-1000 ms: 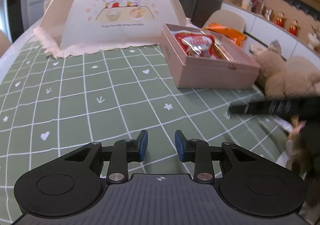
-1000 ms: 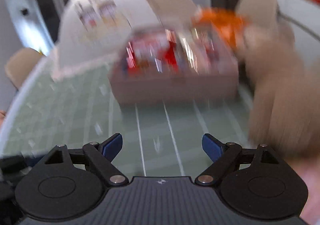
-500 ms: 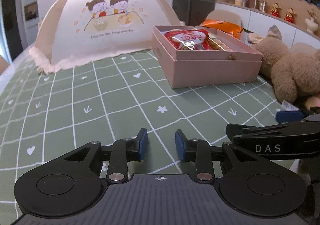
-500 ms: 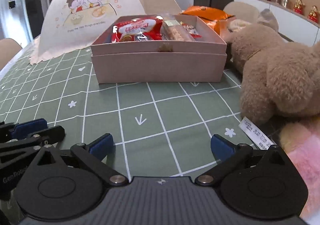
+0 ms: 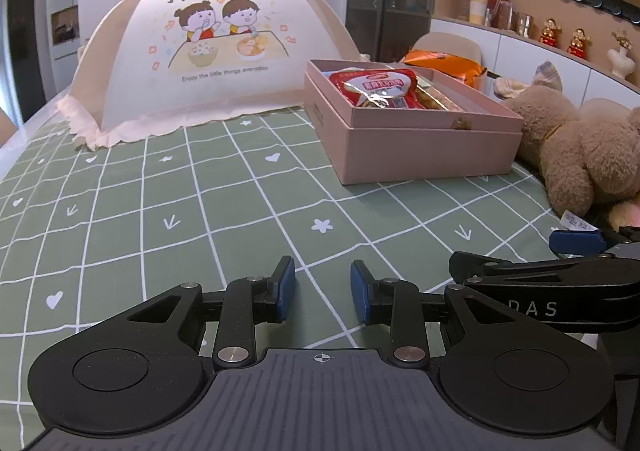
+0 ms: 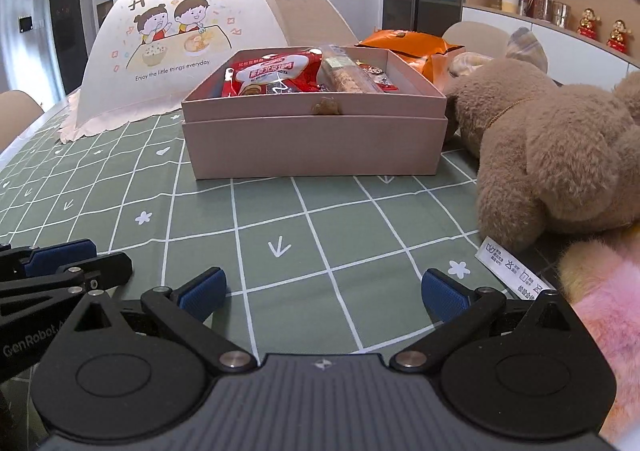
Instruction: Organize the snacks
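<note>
The pink box (image 6: 316, 147) stands on the table (image 6: 280, 219), straight ahead of the right gripper (image 6: 322, 291) and well apart from it; from the left gripper (image 5: 322, 289) it lies ahead and off to the right. Its long side faces the right gripper, so its long axis runs across that view, left to right. Inside it the snacks lie flat: a red and white snack bag (image 6: 276, 75) at the left, with its long axis running away from the gripper toward the far wall of the box, and just beside it a clear pack of biscuits (image 6: 346, 77) lying the same way. An orange bag (image 6: 404, 45) sits behind the box, outside it.

The right gripper's jaws have just been opening and stand wide apart over bare cloth, with nothing between them. The left gripper's jaws are only a narrow gap apart, also empty.

A brown plush toy (image 6: 552, 155) lies to the right of the box, touching its corner. A domed food cover (image 6: 192, 47) stands behind the box at the left.
</note>
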`<state>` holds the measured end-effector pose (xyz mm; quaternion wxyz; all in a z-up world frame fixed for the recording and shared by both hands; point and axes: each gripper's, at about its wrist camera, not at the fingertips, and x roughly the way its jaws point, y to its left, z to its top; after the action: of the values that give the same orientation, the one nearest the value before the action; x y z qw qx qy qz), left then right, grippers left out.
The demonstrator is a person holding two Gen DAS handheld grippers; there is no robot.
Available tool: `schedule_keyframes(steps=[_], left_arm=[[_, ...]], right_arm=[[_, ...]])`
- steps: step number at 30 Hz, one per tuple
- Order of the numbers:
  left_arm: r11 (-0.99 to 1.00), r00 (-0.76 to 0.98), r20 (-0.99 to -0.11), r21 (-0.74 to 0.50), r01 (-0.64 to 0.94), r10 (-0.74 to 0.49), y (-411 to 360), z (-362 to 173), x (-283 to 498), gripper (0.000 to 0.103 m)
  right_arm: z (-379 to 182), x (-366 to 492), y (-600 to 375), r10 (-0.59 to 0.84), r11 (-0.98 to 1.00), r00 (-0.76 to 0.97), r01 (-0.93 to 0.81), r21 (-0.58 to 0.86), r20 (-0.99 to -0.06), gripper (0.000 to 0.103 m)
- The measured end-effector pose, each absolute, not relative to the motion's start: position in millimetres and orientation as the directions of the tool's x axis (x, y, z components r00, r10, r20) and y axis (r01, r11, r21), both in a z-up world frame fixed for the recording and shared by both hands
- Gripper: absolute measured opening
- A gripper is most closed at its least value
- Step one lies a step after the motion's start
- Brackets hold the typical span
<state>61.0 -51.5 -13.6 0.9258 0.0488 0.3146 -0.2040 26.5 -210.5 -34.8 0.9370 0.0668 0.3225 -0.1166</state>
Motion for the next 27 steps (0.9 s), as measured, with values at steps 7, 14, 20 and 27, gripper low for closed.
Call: schedule_keyframes(steps=[7,14,20,27], left_arm=[[0.912,0.722,-0.603,-0.026,0.408,-0.340,-52.9,-13.8,60.1,0.035],[0.912,0.723,-0.603,-0.018,0.409,-0.336,-54.0,-14.0,59.7,0.035],[0.912,0.723,-0.603,-0.019,0.410,-0.337,-53.8,-14.0,59.7,0.035],[0.911,0.723,-0.602,-0.018,0.411,-0.338,-53.4,-14.2,59.8,0.035]], right_arm=[[-34.6,26.7,-210.5,-0.175,0.964,0.765,0.261,0.050,-0.620,0.103],[-34.4,26.9,-210.6,-0.175,0.964,0.765,0.261,0.050,-0.620,0.103],[-34.8,26.3,-210.4,-0.175,0.964,0.765,0.261,0.050,-0.620,0.103],[-35.1,26.1,-210.3,-0.175,0.964,0.765,0.261,0.050,-0.620,0.103]])
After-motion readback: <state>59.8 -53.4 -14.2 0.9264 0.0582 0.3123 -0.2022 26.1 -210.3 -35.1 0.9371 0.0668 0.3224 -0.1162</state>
